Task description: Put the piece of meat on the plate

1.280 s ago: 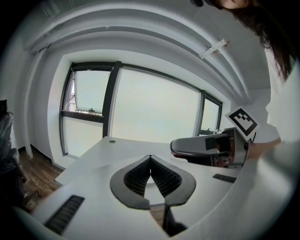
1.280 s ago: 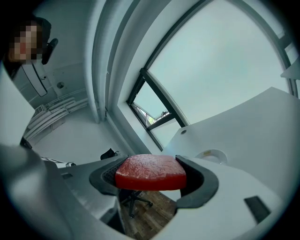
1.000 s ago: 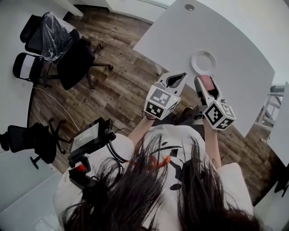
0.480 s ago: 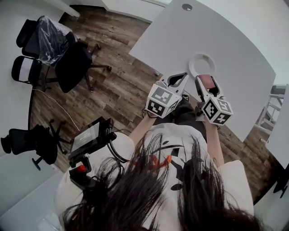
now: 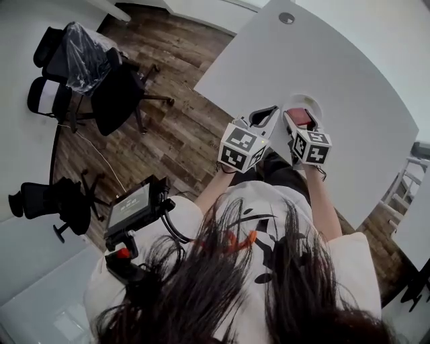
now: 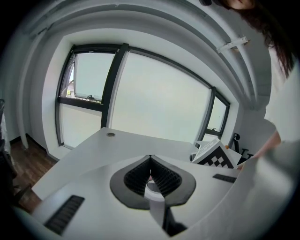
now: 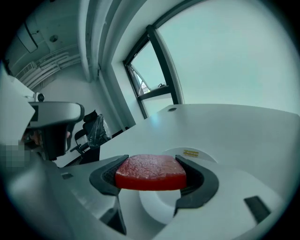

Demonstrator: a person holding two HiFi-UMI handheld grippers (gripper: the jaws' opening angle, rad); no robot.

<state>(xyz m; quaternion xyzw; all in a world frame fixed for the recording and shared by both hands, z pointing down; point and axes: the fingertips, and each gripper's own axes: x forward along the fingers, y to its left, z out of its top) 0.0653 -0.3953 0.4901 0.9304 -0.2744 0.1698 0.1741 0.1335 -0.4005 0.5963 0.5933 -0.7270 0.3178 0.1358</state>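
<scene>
A flat red piece of meat (image 7: 150,172) sits clamped between the dark pads of my right gripper (image 7: 151,174), held level just above the white plate (image 7: 192,155). In the head view the meat (image 5: 299,117) and my right gripper (image 5: 300,121) cover most of the plate (image 5: 314,102), which lies on the white table (image 5: 349,87) near its front edge. My left gripper (image 5: 264,117) hovers just left of the right one at the table's edge. Its ribbed pads (image 6: 163,177) meet at the tips with nothing between them.
A round grommet (image 5: 287,18) sits at the far end of the table. Black office chairs (image 5: 101,80) stand on the wooden floor to the left. A device with a screen (image 5: 134,208) hangs at the person's left side. Large windows (image 6: 154,103) lie beyond the table.
My right gripper has carried the meat forward, from short of the plate to over it. The left gripper has stayed roughly alongside.
</scene>
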